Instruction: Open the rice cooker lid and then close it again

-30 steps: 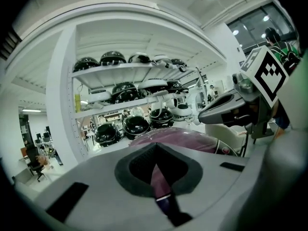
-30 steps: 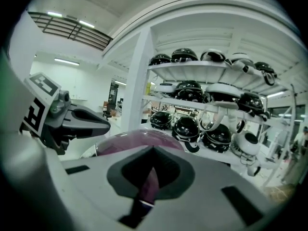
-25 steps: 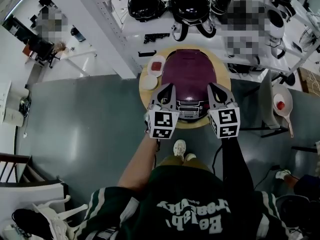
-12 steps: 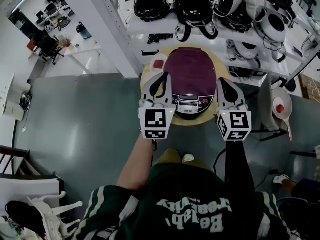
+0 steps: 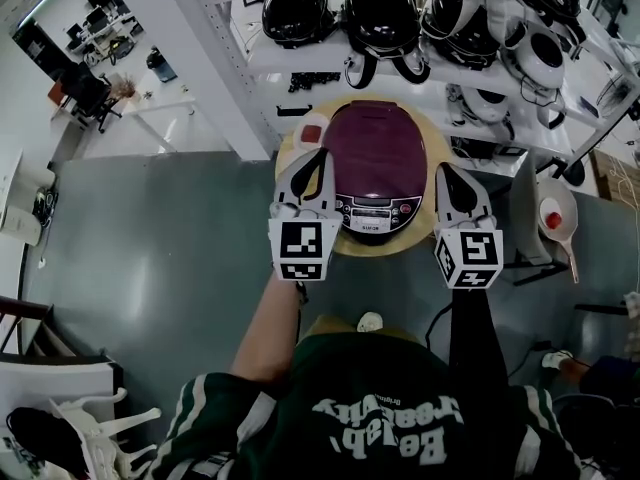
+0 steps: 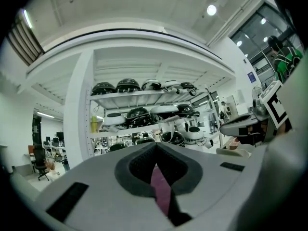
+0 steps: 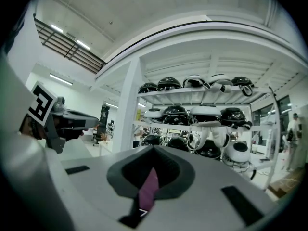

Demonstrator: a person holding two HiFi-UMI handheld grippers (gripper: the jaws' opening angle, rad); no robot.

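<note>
The rice cooker [image 5: 378, 153] has a dark purple lid, which is down, and a silver control panel [image 5: 372, 208] at its front. It stands on a small round wooden table [image 5: 350, 249]. My left gripper [image 5: 318, 156] hovers by the cooker's left side with its jaws together and nothing held. On the other side my right gripper [image 5: 443, 171] is also shut and empty. In both gripper views only a purple sliver [image 6: 161, 191] of the cooker [image 7: 147, 192] shows through the thin slit below the meeting jaws.
A small white dish with something red [image 5: 312, 131] lies on the table left of the cooker. White shelving with several black and white helmets [image 5: 380, 13] stands just behind. A chair carrying a bowl [image 5: 553, 213] is at the right. Grey floor lies to the left.
Both grippers have moved apart, from over the cooker's front to its two sides. The lid has stayed down.
</note>
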